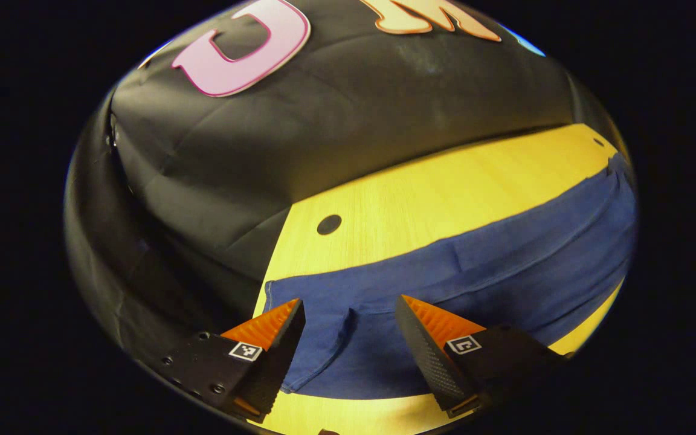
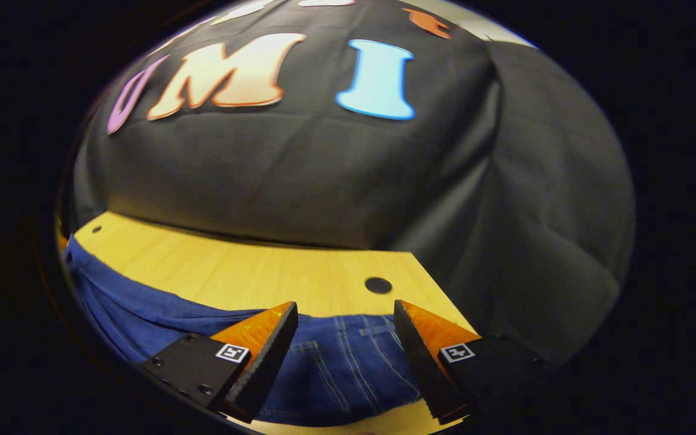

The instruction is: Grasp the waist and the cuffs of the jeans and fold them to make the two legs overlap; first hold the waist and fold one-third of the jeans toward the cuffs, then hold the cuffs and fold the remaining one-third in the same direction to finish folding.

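Both our grippers, left gripper and right gripper, gape above the jeans; pinching one layer risks misaligned legs.

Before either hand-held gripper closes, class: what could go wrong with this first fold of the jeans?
1. The left hand-held gripper stands open over the cuffs, where the layers look uneven; it may pinch only one.
2. The right hand-held gripper stands open over the waist near the table corner; a pull could drag the jeans off.
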A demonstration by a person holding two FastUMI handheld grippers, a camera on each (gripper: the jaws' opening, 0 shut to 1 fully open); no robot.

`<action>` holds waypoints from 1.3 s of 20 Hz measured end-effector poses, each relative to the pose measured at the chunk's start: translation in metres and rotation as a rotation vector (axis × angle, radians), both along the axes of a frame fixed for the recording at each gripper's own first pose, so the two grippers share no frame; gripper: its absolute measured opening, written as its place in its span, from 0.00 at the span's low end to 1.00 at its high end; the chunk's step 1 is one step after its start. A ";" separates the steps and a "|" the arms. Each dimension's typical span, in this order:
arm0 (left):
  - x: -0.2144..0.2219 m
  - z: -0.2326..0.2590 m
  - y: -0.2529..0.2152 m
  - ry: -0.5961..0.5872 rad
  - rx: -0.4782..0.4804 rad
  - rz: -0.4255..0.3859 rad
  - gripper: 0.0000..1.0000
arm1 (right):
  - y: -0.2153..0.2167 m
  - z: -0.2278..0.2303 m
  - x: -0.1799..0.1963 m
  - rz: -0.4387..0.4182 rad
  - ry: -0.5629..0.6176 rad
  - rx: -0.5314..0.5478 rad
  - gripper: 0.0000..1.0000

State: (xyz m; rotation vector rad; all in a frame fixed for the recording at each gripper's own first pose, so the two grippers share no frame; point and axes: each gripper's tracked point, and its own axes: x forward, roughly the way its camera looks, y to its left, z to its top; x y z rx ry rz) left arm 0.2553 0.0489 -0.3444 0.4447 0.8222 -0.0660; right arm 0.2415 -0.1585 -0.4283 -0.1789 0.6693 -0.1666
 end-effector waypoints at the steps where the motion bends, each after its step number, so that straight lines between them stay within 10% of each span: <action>1: 0.002 0.002 -0.004 -0.012 -0.030 0.006 0.94 | -0.018 -0.006 -0.010 -0.055 0.023 0.014 0.99; 11: 0.009 0.033 -0.031 -0.012 -0.228 0.019 0.95 | -0.085 -0.078 -0.085 -0.440 0.252 0.254 0.99; 18: 0.013 0.040 -0.038 -0.008 -0.285 0.035 0.95 | -0.076 -0.073 -0.070 -0.348 0.204 0.324 0.08; 26: 0.016 0.043 -0.043 0.010 -0.312 0.064 0.95 | -0.084 -0.071 -0.070 -0.408 0.174 0.238 0.08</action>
